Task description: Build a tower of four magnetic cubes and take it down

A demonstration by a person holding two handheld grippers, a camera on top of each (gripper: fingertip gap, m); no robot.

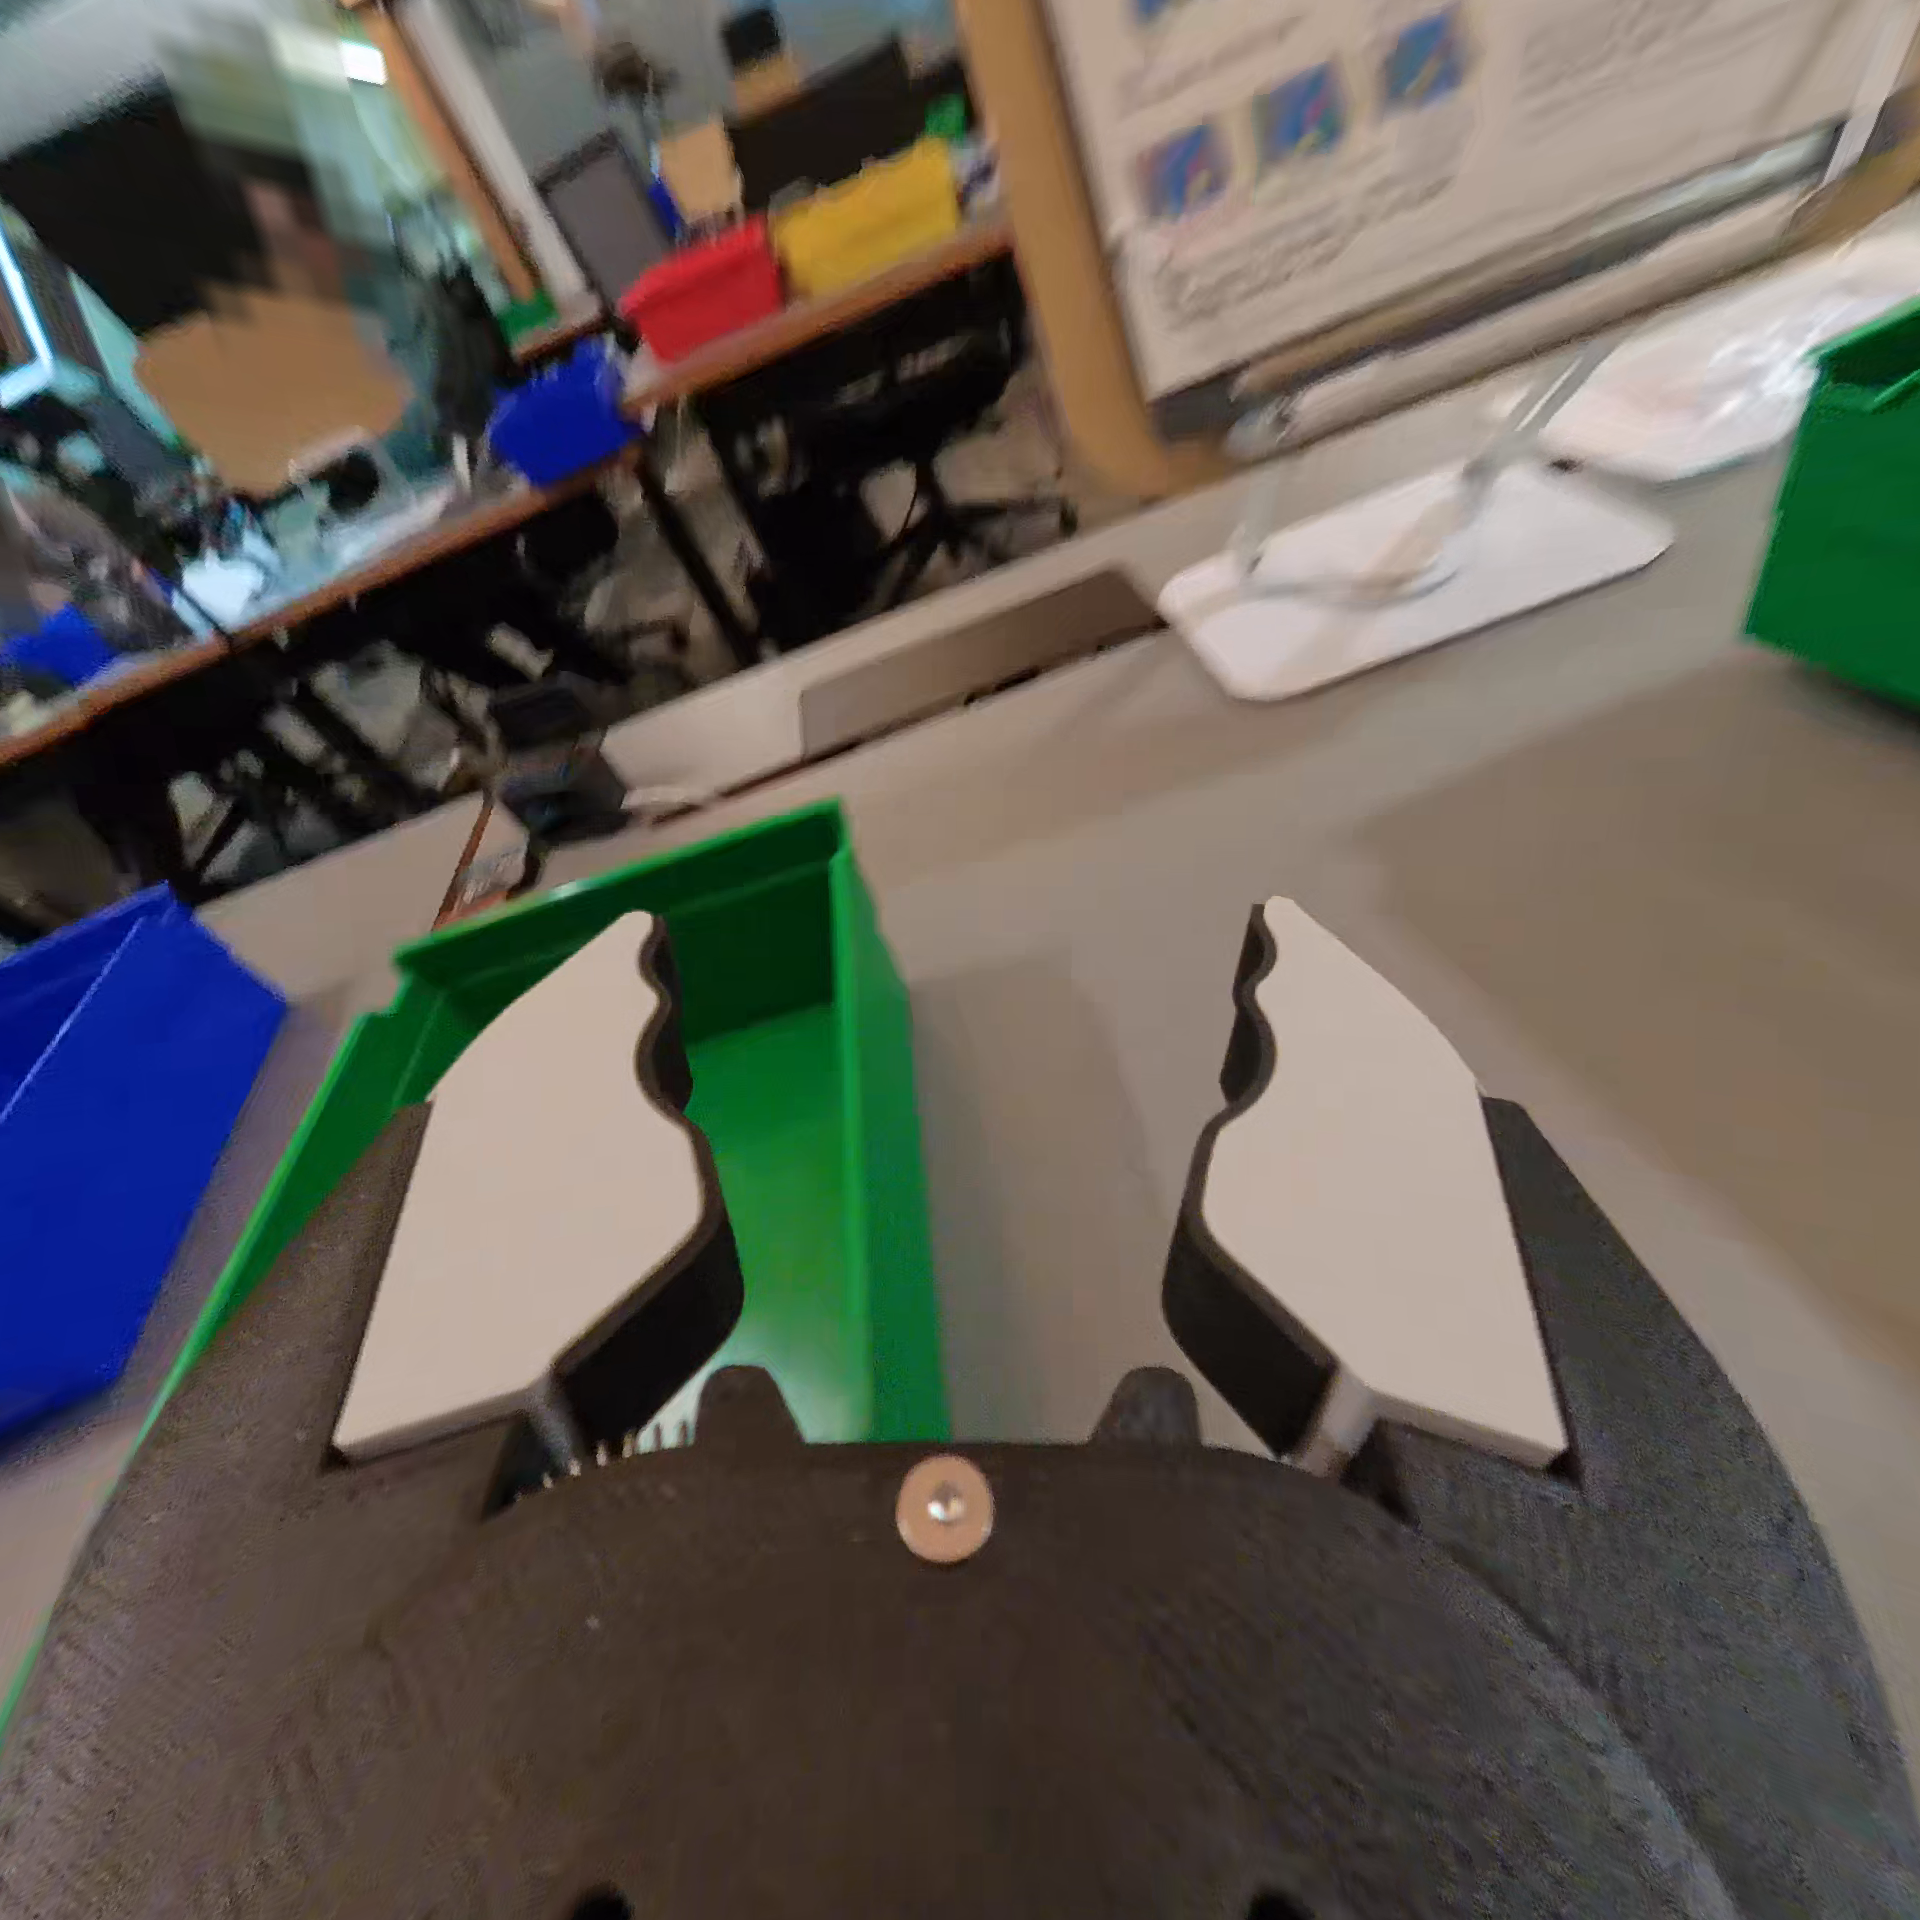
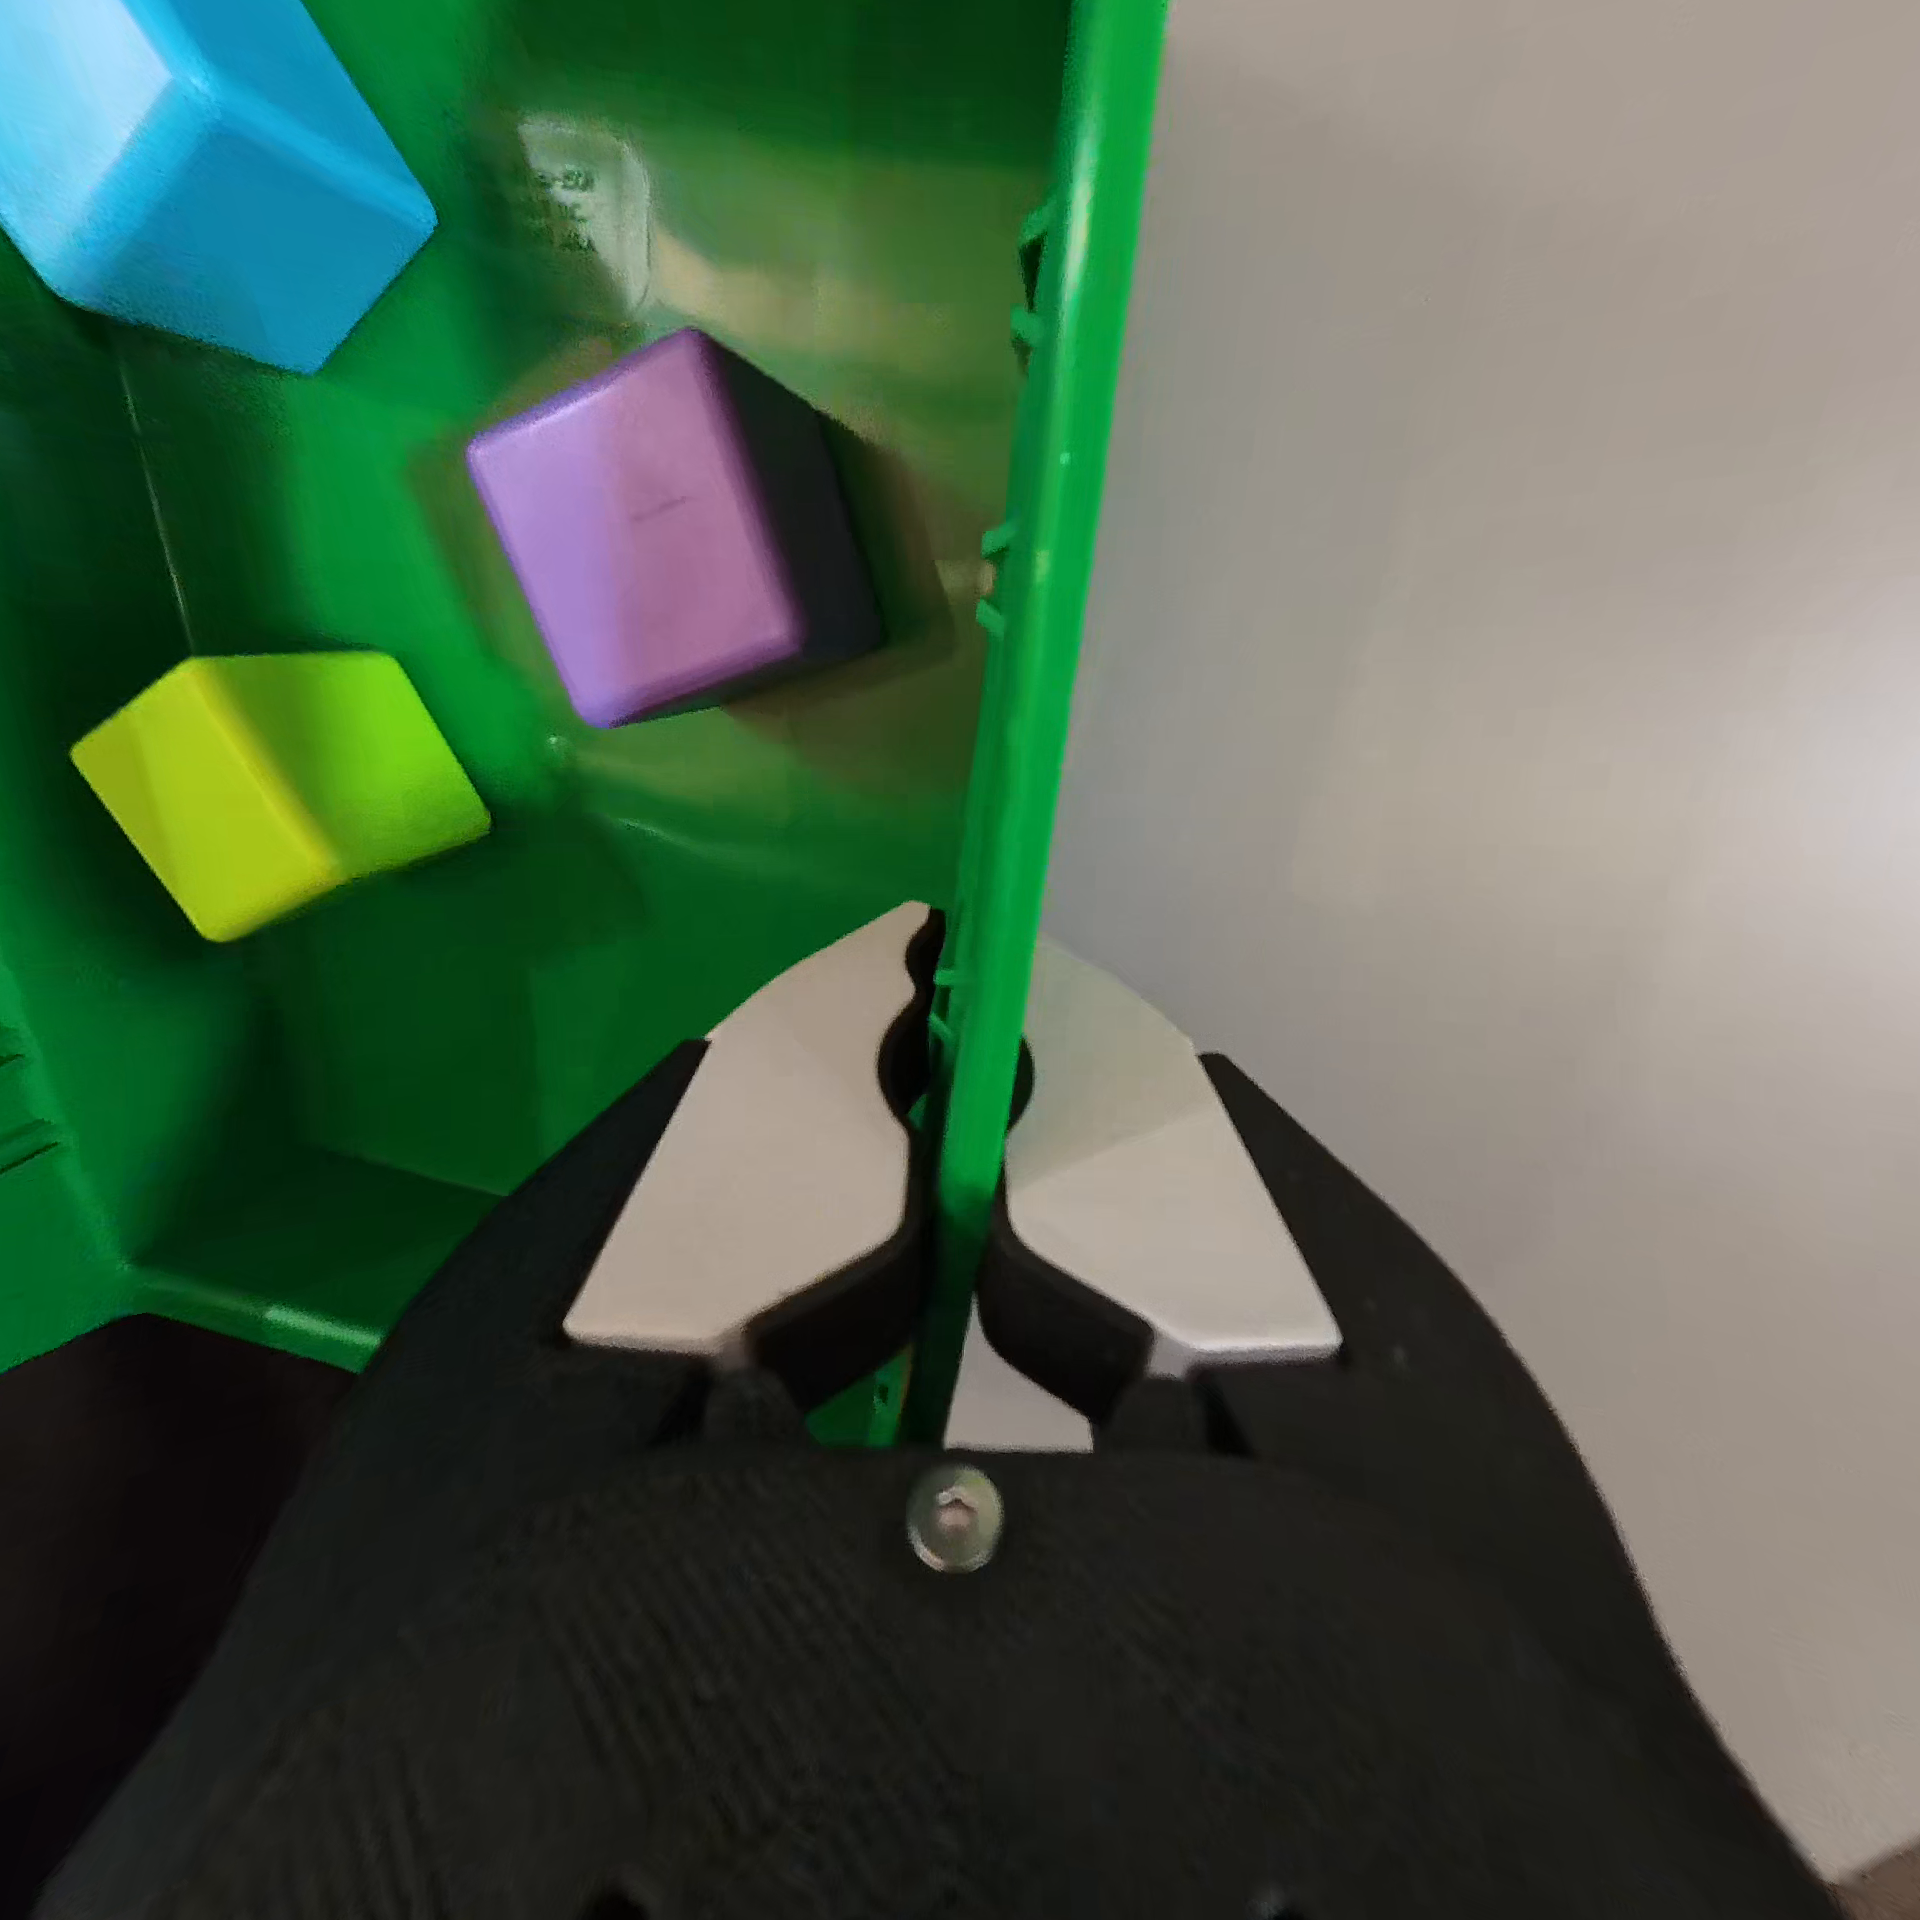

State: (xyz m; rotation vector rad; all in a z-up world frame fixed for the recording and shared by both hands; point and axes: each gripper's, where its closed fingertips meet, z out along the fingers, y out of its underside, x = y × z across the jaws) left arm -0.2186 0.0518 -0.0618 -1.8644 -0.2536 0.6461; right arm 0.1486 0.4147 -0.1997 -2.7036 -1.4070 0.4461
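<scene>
Green bin wall being pinched by right gripper; purple cube sitting just left inside. Left gripper hovering spread, holding nothing, over empty green bin. Keeping pinch square advisable.

My left wrist camera sits low over the grey tabletop, looking forward and slightly down across an open green plastic bin toward distant benches. My right wrist camera looks steeply down, very near, into a green plastic bin's wall. Whether both views show one bin, I cannot tell.
</scene>
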